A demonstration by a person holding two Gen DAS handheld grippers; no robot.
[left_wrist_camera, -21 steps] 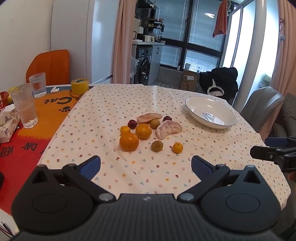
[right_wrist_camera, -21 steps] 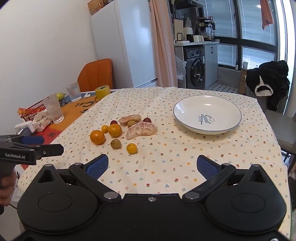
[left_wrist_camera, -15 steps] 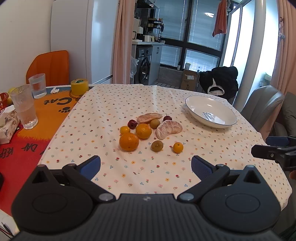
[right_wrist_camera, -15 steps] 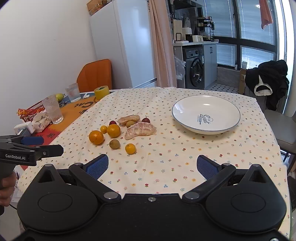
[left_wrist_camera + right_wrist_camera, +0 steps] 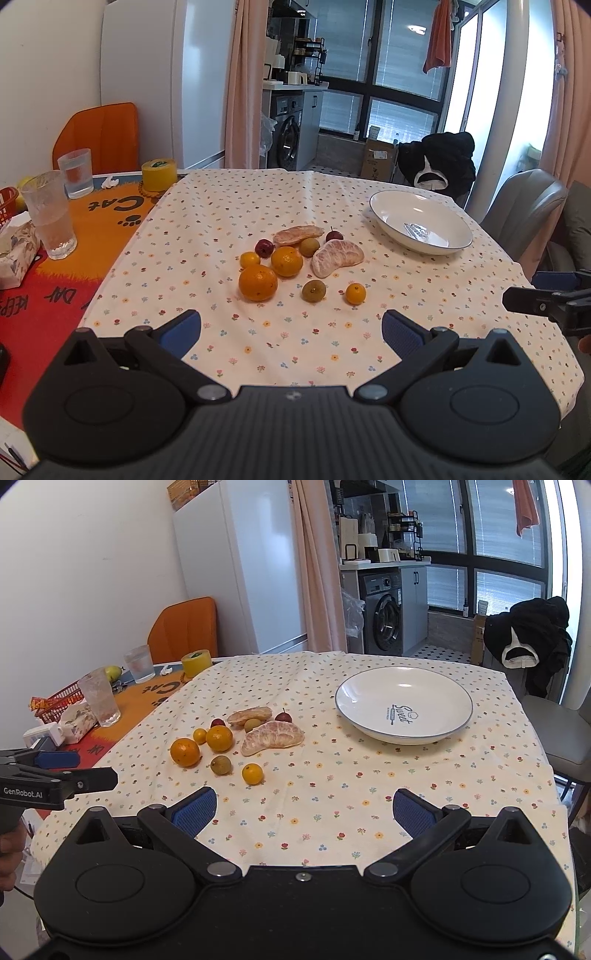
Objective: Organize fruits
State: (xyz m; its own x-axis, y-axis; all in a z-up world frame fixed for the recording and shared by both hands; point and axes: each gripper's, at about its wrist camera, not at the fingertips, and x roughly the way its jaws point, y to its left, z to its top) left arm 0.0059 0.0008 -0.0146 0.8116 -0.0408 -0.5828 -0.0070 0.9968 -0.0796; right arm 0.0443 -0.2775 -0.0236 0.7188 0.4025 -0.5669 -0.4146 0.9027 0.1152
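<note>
left gripper (image 5: 291, 328): fingers spread wide, holding nothing
right gripper (image 5: 304, 808): same, wide and empty
fruits (image 5: 236, 738): clustered mid-desk, left of the empty plate (image 5: 402, 734)
my worry: round ones could roll off if I nudge them

Your left gripper (image 5: 291, 328) is matte black plastic with a ribbed top plate, two round housings like shallow discs, and a silver screw at each finger pivot. Its fingers end in blue textured pads (image 5: 183, 328). Your right gripper (image 5: 303, 810) has the same build: black body, round housings, silver pivot screws, one small screw in the middle, blue gridded pads (image 5: 410, 812). Seen from the side, your left gripper carries white "GenRobot.AI" lettering.
</note>
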